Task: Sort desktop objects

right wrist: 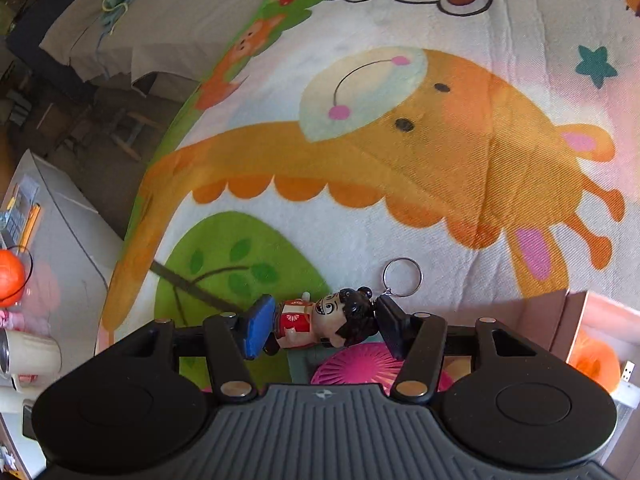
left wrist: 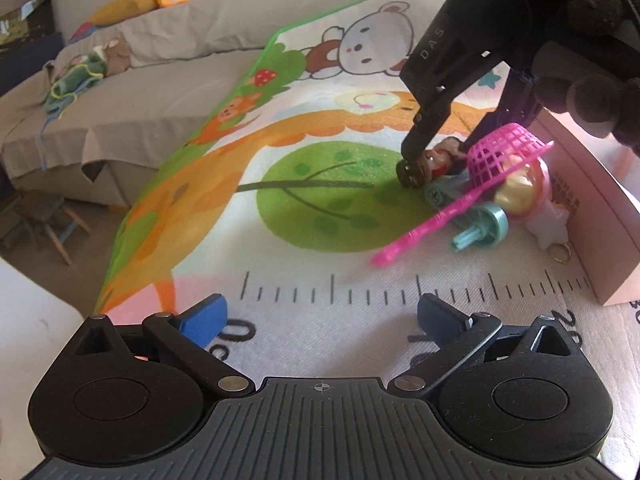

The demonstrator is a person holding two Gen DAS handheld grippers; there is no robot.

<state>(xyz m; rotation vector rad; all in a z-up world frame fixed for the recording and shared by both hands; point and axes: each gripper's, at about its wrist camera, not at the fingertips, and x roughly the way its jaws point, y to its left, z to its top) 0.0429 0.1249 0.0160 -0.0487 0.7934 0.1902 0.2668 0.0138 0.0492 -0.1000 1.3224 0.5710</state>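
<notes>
Both pads of right gripper (right wrist: 320,330) clamp doll keychain (right wrist: 320,322); left gripper (left wrist: 320,312) open.

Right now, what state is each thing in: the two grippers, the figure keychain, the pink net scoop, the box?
Right gripper: shut on the figure keychain.
Figure keychain: lying sideways between the pads, ring on the mat.
Left gripper: open, holding nothing.
Pink net scoop: tipped over the toy pile.
Pink box: standing beside the pile.
</notes>
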